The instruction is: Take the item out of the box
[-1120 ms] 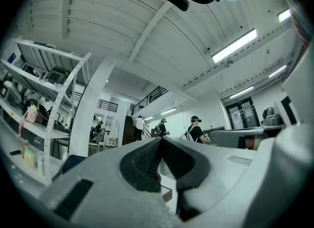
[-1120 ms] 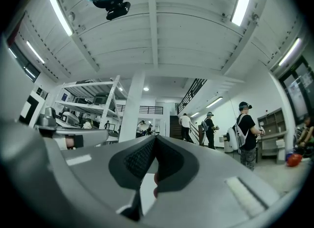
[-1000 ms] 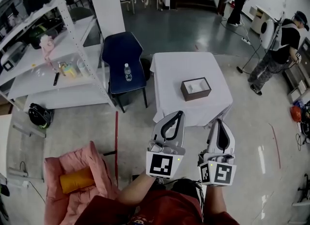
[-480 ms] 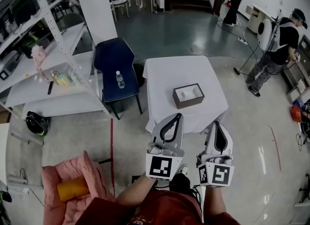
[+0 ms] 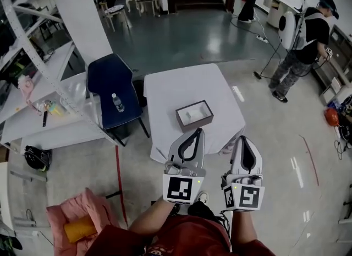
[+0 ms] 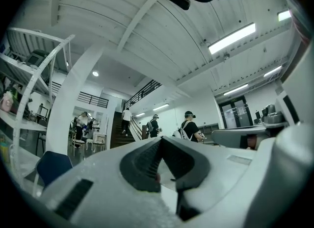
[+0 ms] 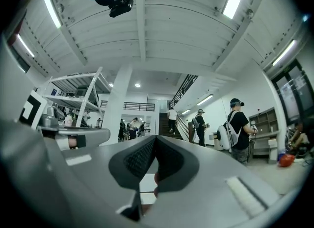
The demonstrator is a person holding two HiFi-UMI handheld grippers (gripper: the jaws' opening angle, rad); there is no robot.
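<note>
A dark brown open box with a pale lining sits on a table under a white cloth, ahead of me in the head view. What lies inside it is too small to make out. My left gripper is held upright at chest height, short of the table's near edge, jaws shut and empty. Beside it, my right gripper is also shut with nothing held. In the left gripper view the left gripper points up at the ceiling, and in the right gripper view the right gripper does the same.
A dark blue chair with a water bottle stands left of the table. White shelving runs along the left. A pink cushion lies on the floor at lower left. A person with a backpack stands at the right.
The table and box have come nearer and slid left in the head view as I walk toward them. Both grippers keep their pose, shut.
</note>
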